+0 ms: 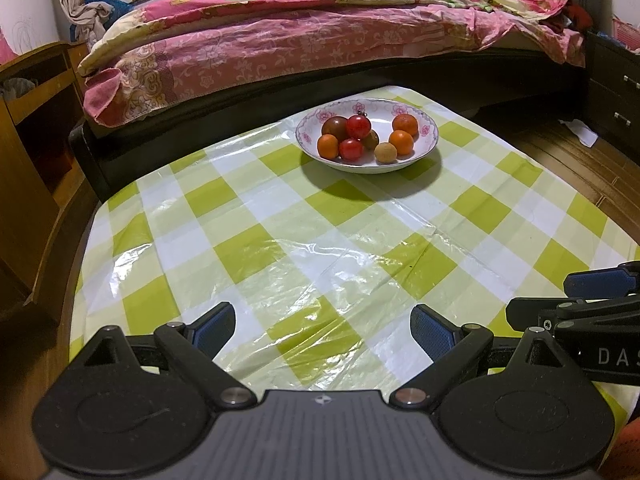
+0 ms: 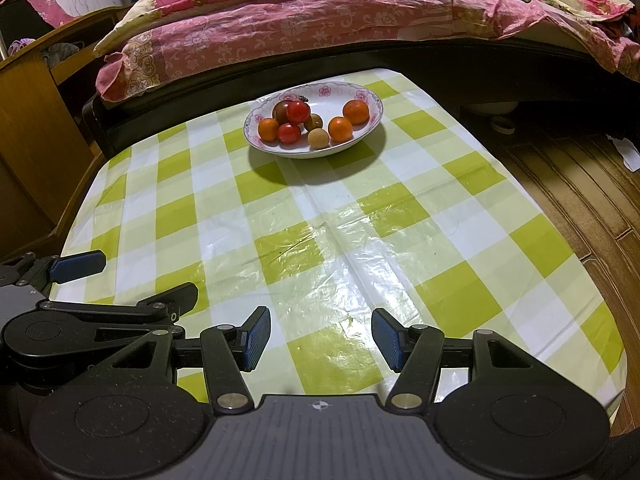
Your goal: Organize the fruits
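Fruit in bowl (image 1: 426, 148) (both grippers empty)

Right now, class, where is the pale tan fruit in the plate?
In both wrist views, the pale tan fruit lies at the plate's near rim, between a red tomato on its left and an orange on its right.

Fruit-filled bowl (image 1: 424, 118) on checked tablecloth (image 1: 280, 240), beyond gaping left claw (image 1: 324, 328).
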